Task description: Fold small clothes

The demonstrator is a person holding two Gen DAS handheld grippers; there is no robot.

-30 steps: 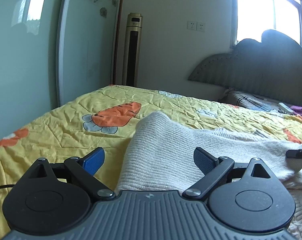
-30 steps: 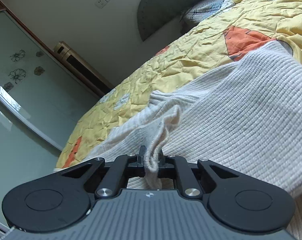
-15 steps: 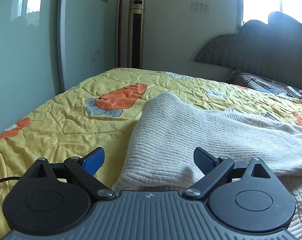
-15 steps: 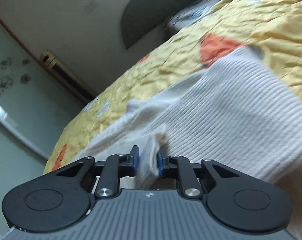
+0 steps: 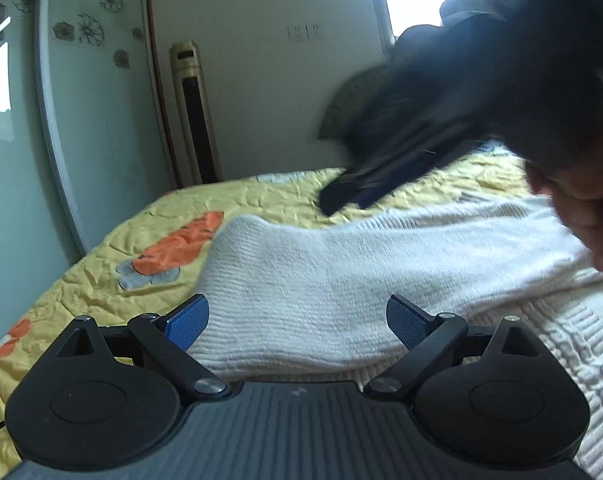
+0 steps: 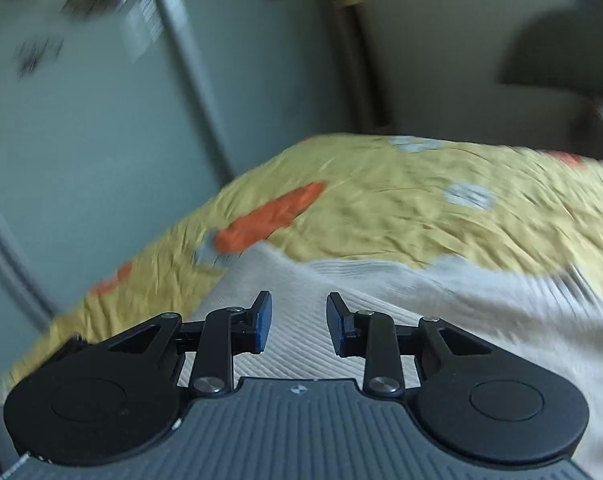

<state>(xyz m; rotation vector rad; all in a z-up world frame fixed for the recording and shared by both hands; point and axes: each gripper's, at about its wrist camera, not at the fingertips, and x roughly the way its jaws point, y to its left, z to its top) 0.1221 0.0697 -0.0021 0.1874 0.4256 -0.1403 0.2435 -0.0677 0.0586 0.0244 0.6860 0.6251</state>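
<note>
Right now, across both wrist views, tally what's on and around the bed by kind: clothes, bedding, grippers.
Cream knit sweater: 1
Yellow carrot-print quilt: 1
Grippers: 2, the left gripper wide open, the right gripper opening with nothing between its pads
Dark headboard: 1
Tower fan by the wall: 1
Total: 6

Cream ribbed sweater (image 5: 341, 272) on yellow quilt (image 5: 101, 280) w/ orange carrot print.
</note>
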